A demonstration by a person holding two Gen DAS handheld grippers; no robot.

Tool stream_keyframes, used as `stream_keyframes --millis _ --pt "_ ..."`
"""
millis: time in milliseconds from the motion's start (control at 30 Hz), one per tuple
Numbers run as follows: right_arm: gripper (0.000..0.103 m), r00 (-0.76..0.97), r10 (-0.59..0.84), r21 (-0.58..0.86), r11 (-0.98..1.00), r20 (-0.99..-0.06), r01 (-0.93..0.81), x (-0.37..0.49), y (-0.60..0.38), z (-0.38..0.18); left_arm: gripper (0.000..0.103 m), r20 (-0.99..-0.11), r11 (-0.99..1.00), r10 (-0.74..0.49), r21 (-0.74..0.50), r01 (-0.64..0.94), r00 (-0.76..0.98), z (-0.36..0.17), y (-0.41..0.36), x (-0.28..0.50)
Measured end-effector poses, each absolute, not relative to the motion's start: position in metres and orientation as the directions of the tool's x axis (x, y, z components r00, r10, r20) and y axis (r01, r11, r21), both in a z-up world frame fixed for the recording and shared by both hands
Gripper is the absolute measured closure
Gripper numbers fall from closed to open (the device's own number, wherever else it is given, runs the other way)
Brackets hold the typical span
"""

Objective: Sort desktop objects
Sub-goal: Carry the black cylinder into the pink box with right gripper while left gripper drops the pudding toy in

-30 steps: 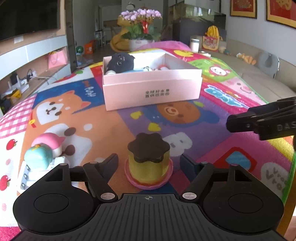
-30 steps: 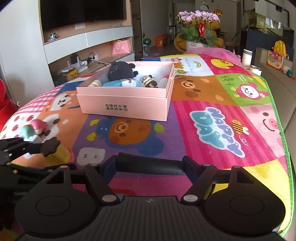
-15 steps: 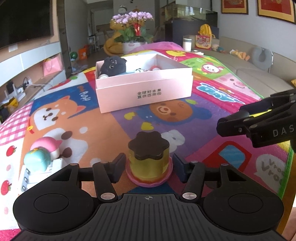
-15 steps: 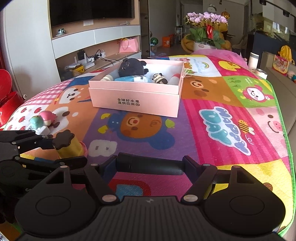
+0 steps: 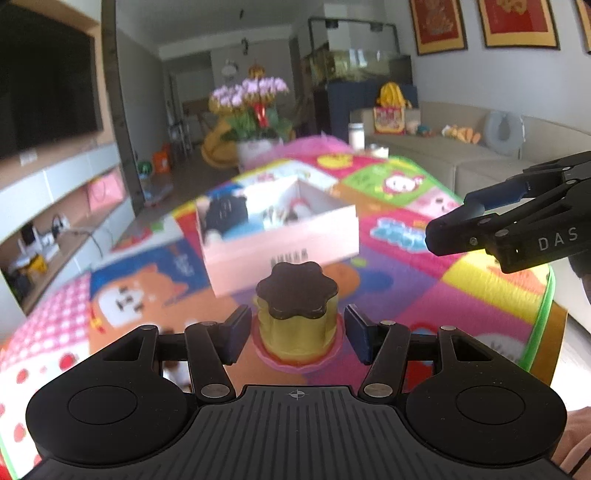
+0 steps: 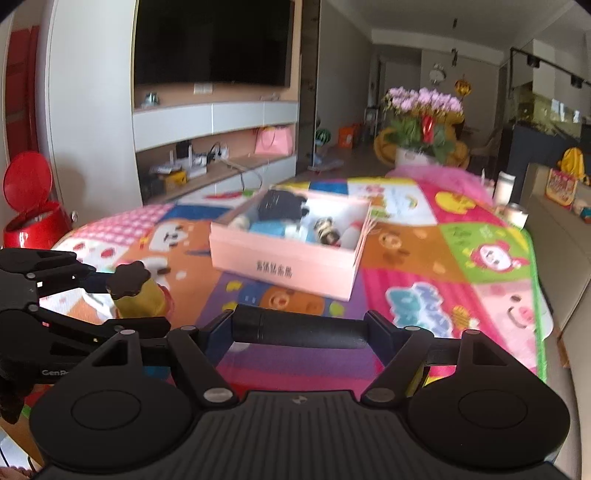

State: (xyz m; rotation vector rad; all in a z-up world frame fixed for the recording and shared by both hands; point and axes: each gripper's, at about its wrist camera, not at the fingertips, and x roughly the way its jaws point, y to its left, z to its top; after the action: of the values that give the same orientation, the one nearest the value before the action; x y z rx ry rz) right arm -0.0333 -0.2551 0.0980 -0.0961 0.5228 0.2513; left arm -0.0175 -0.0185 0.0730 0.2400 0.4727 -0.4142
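The left gripper clamps the yellow pudding toy, raised above the mat. The right gripper clamps a black cylinder crosswise; the pink box lies ahead

A large dark television screen is mounted on the wall above white and wood shelving. A pot of pink orchids is seen beyond the far end of the table, which is covered by a colourful cartoon-patterned mat. A red round-lidded bin is set at the left. Red framed pictures are hung above a grey sofa.
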Motion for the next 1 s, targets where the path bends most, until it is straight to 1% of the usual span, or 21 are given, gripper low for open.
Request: stream_keyframes --millis 233,400,500,600,700,733,767,800,867,900,933,1000 --pt "0.027 0.892 0.195 -0.027 0.974 -0.408 -0.225 -0.039 -0.267 0.13 0.042 -0.401 0.888 -0.333 0.17 0.427 0.853 0.104 -0.025 -0.02" --pt "0.027 0.912 0.19 -0.024 0.977 -0.364 -0.213 -0.038 -0.277 0.146 0.042 -0.355 0.887 -0.327 0.204 0.414 0.876 0.119 -0.033 -0.01" --pt "0.027 0.927 0.18 -0.023 0.98 -0.329 -0.198 -0.027 -0.286 0.164 0.042 -0.311 0.893 -0.334 0.199 0.404 0.89 0.136 -0.04 0.014" --pt "0.027 0.94 0.185 -0.009 0.981 -0.287 -0.196 -0.002 -0.294 0.194 0.042 -0.268 0.895 -0.355 0.179 0.408 0.896 0.151 -0.051 0.046" --pt "0.027 0.939 0.198 0.023 0.98 -0.28 -0.199 0.039 -0.295 0.225 0.042 -0.223 0.901 -0.368 0.155 0.405 0.903 0.157 -0.066 0.087" --pt "0.027 0.938 0.201 0.034 0.979 -0.281 -0.2 0.055 -0.294 0.234 0.042 -0.224 0.901 -0.374 0.14 0.41 0.9 0.156 -0.071 0.104" --pt "0.027 0.937 0.202 0.043 0.979 -0.286 -0.198 0.071 -0.292 0.24 0.034 -0.238 0.898 -0.386 0.125 0.422 0.891 0.155 -0.072 0.116" --pt "0.027 0.932 0.206 0.05 0.979 -0.297 -0.2 0.089 -0.288 0.246 0.023 -0.26 0.893 -0.4 0.106 0.438 0.879 0.152 -0.071 0.127" --pt "0.025 0.915 0.236 0.067 0.972 -0.328 -0.227 0.125 -0.281 0.249 0.014 -0.277 0.898 -0.399 0.073 0.433 0.874 0.147 -0.062 0.135" --pt "0.015 0.914 0.226 0.079 0.974 -0.338 -0.212 0.14 -0.277 0.247 0.009 -0.281 0.9 -0.397 0.067 0.431 0.874 0.144 -0.053 0.132" --pt "0.014 0.915 0.207 0.086 0.978 -0.347 -0.189 0.154 -0.274 0.244 0.007 -0.281 0.903 -0.392 0.063 0.425 0.876 0.14 -0.042 0.126" --pt "0.014 0.907 0.201 0.091 0.979 -0.37 -0.18 0.17 -0.268 0.234 0.007 -0.302 0.914 -0.362 0.07 0.399 0.882 0.128 -0.02 0.109"
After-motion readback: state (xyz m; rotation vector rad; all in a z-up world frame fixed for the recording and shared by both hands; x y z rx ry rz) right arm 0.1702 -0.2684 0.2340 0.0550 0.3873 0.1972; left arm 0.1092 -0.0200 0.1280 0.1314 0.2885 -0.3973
